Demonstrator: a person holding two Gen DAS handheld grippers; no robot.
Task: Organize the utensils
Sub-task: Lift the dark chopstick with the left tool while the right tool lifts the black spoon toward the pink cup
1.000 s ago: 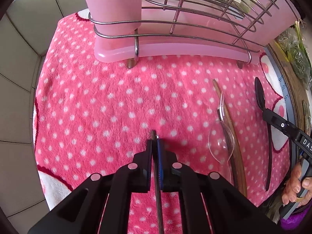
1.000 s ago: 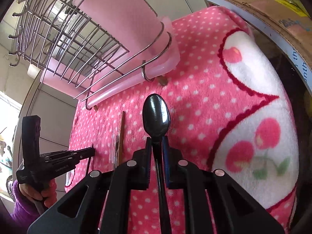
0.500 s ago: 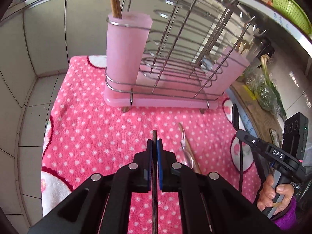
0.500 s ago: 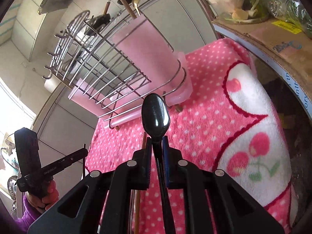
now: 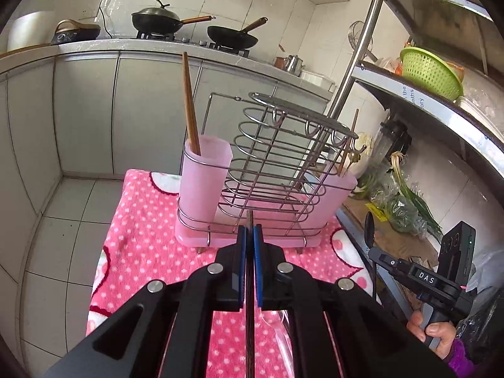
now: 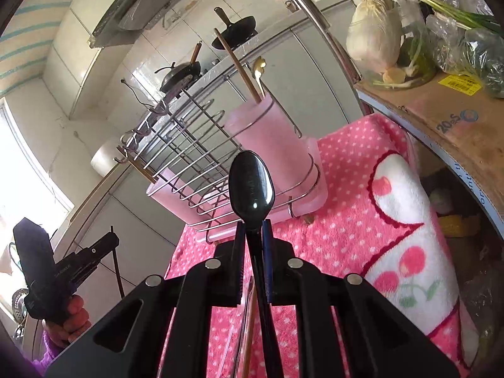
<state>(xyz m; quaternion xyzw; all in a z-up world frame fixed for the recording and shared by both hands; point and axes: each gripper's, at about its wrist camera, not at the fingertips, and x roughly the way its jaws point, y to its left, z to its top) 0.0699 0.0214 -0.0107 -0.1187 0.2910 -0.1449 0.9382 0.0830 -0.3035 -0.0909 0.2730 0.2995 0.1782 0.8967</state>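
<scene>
My left gripper (image 5: 249, 236) is shut on a dark wooden chopstick (image 5: 249, 283), held above the pink dotted cloth (image 5: 141, 220) in front of the wire utensil rack (image 5: 271, 170). The rack has a pink cup at each end; the left cup (image 5: 204, 176) holds a brown chopstick (image 5: 190, 104), the right cup (image 5: 334, 195) holds a chopstick and a gold spoon. My right gripper (image 6: 253, 230) is shut on a black spoon (image 6: 251, 186), bowl pointing up, in front of the right cup (image 6: 271, 145). It also shows at right in the left wrist view (image 5: 373, 252).
A clear spoon and a wooden chopstick (image 6: 249, 330) lie on the cloth below my right gripper. A steel shelf with a green basket (image 5: 428, 72) stands at right, with vegetables (image 5: 406, 201) on a cardboard box (image 6: 447, 126). Grey cabinets and a stove with pans (image 5: 163, 22) stand behind.
Both grippers have risen and tilted up with their utensils. The rack now shows whole, lower and farther in both views.
</scene>
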